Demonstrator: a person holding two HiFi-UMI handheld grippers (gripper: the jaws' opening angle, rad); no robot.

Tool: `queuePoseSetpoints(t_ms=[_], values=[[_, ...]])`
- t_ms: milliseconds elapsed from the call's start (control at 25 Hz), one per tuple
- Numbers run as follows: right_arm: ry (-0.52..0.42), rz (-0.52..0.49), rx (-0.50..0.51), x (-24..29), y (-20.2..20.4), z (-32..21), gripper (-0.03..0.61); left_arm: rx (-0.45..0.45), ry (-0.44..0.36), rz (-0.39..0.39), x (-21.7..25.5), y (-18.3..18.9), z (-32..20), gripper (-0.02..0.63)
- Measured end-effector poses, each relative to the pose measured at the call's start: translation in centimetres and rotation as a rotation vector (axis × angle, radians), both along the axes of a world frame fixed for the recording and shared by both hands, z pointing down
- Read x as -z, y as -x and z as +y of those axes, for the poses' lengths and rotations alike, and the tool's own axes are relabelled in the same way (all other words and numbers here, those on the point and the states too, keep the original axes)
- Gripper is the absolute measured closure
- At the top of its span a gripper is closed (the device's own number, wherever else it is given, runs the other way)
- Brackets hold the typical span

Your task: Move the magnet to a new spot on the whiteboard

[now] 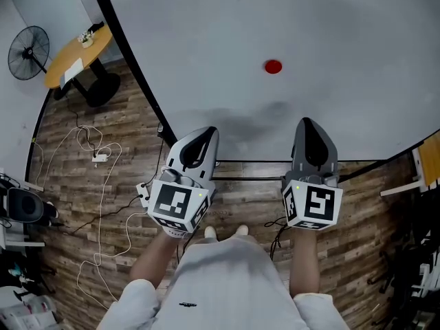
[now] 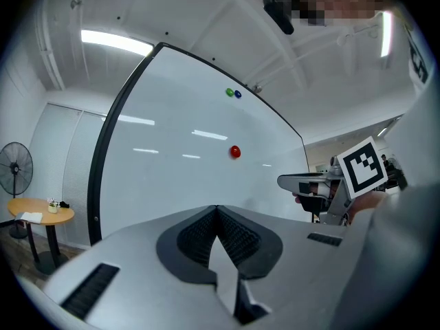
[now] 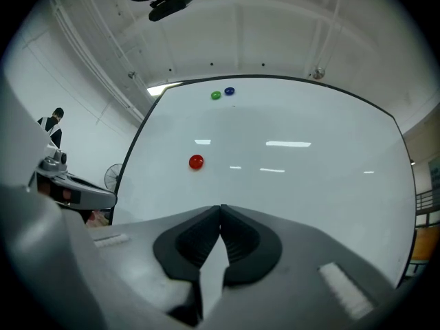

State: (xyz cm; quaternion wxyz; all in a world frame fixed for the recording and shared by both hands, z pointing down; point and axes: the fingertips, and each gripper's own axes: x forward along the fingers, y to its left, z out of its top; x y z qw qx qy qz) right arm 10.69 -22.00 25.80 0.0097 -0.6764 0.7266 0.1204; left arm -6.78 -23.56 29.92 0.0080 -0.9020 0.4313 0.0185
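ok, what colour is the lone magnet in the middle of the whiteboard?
Red. The magnet shows best in the head view, against the pale whiteboard.

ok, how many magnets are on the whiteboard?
3. The red magnet sits alone, left of the middle of the whiteboard. The green magnet and blue magnet are side by side near its top edge. The head view shows only the red one.

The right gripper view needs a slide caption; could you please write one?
Shut, empty right gripper facing a white whiteboard with a round red magnet, a green magnet and a blue magnet.
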Motion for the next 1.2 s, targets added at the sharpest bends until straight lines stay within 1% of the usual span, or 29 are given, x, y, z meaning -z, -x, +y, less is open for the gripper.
queuePoseSetpoints(t_ms=[280,600,840,1200], values=[[0.061,-0.057,0.014,-3.3,-0.8,0.9,0.568,-0.003,0.01,-0.015,-0.8,-0.5,0.6,0.607],[0.083,-0.077,0.047,-4.8,-0.8,0.6,0.568,0.005,0.038,-0.011,-2.0,-1.1,0.6,0.607],[0.08,-0.073,0.058,-4.9,-0.1,0.5,0.568,0.012,0.047,-0.012,-2.5,-0.3,0.5,0.607],[0.085,-0.046,0.07,-5.0,0.2,0.7,0.568,0.018,0.065,-0.004,-2.9,-0.3,0.4,0.607]])
